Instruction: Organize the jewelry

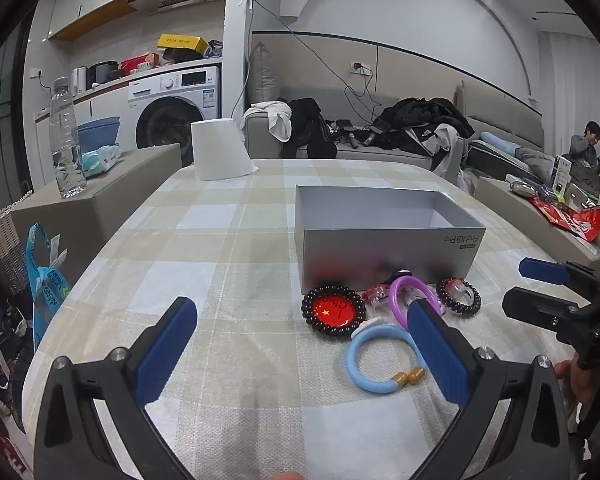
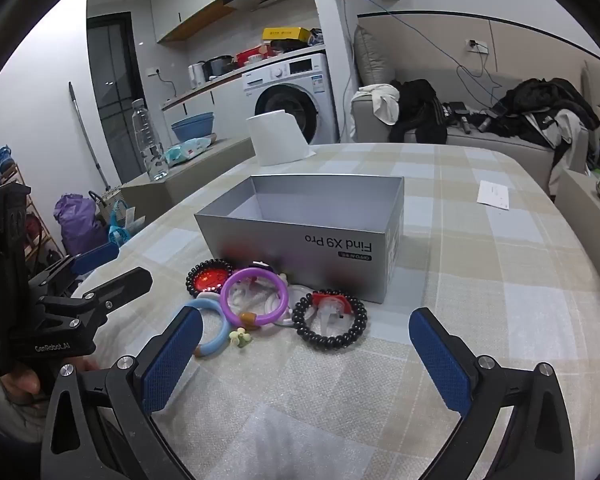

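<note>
Left gripper [image 1: 300,344]: spread wide, nothing clamped, poised above the checked tablecloth [image 1: 204,248], angled downward. Right gripper [image 2: 306,350]: likewise spread wide, nothing between the blue pads [image 2: 444,364], angled downward over bare cloth. In the left wrist view: grey box [image 1: 384,252] at 12 o'clock from the jewelry, open at the top, nothing visible inside. Jewelry grouped on the cloth just in front of the box's near wall. Black coil ring around a red badge [image 1: 334,312] at 9 o'clock within the group. Purple bangle [image 1: 410,298] at centre, partly behind the right finger. Second black coil ring [image 1: 459,296] at 3 o'clock. Light blue bangle [image 1: 380,360] at 6 o'clock, flat, with a tan bead joint, touching or just beside the right finger; contact not discernible. Right gripper visible at 3 o'clock of that view, tips well apart. In the right wrist view: light blue bangle partly hidden behind the left finger, a small green charm [image 2: 240,338] just beside it. White paper roll [image 1: 222,150] at the far edge of the table, 11 o'clock from the box. Clear water bottle [image 1: 65,140] on a side surface at 10 o'clock. White slip of paper [image 2: 494,195] at 2 o'clock from the box in the right wrist view.
</note>
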{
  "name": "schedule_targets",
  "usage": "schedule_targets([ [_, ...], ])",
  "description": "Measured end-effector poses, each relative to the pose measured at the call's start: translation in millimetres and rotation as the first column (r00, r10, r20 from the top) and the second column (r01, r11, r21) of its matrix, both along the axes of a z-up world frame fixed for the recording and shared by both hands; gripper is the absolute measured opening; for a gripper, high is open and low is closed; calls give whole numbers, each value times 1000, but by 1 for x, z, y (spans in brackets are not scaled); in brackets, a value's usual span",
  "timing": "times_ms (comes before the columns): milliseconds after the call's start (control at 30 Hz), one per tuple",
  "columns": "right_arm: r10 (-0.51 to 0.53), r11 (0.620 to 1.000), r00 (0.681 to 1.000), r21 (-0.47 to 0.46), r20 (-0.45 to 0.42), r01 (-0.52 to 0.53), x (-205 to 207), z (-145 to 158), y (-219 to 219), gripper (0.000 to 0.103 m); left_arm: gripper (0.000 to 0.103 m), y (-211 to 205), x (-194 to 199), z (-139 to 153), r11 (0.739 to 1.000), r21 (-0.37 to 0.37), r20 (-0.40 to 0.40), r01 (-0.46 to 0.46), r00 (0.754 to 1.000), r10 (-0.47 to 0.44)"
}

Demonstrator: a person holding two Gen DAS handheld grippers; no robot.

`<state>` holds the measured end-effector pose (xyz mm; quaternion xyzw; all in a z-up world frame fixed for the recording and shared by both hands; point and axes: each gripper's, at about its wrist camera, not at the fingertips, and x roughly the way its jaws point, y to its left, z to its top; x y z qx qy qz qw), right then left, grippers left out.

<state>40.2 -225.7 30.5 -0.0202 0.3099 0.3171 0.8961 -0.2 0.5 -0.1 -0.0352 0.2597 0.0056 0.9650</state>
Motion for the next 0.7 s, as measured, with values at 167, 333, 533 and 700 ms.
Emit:
schedule_targets([
  [167,-3,1000,1000,-1,2,3,-1,0,0,103,102,4,-1,0,1000,-2,2,1,1000,-1],
  [333,4,1000,1000,-2,1,-4,-1,0,0,103,102,3,0,-2,1000,9,-2,-4,1000,4],
  [533,7,1000,1000,-1,-1,-7,1,-1,-1,103,102,2,0,-1,1000,7,-2,-13,1000,13],
  [700,4,1000,1000,-1,-2,-4,0,-2,1,103,102,2,0,0,1000,6,-3,-18,1000,18],
])
